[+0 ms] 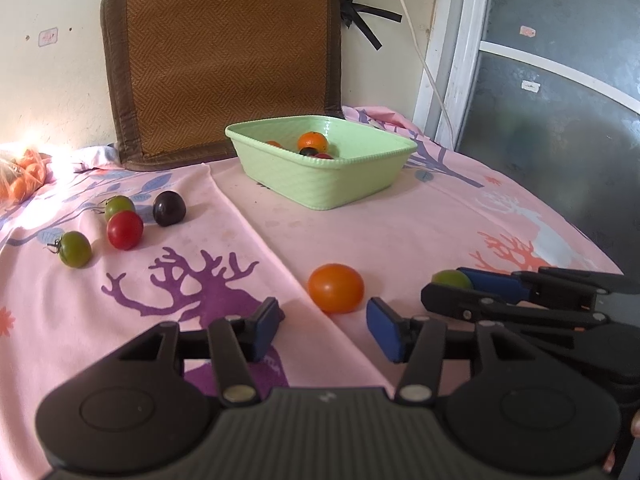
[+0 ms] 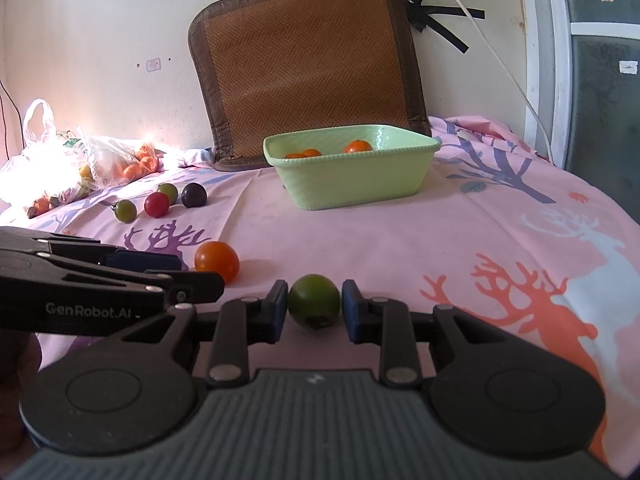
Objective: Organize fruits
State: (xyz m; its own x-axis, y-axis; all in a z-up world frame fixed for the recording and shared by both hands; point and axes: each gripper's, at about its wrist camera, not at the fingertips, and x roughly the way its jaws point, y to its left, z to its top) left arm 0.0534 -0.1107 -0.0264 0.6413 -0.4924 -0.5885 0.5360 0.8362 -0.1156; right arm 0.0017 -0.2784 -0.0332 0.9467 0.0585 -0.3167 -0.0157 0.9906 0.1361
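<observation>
My right gripper (image 2: 315, 307) is shut on a green tomato (image 2: 314, 298), its blue pads pressing both sides just above the pink cloth. An orange tomato (image 1: 336, 288) lies on the cloth just past my left gripper (image 1: 325, 326), which is open with nothing between its pads. The right gripper (image 1: 446, 283) sits to the right of the left one. Further left lie two green tomatoes (image 1: 75, 249), a red one (image 1: 125, 230) and a dark purple one (image 1: 169, 208). At the back stands a light green basket (image 1: 320, 188) holding an orange fruit (image 1: 313, 141) and others.
A brown woven mat (image 1: 224, 60) leans on the wall behind the basket. Plastic bags of fruit (image 2: 80, 160) lie at the far left. A white cable (image 1: 424, 60) hangs by the door frame (image 1: 452, 80) on the right, where the cloth-covered surface drops off.
</observation>
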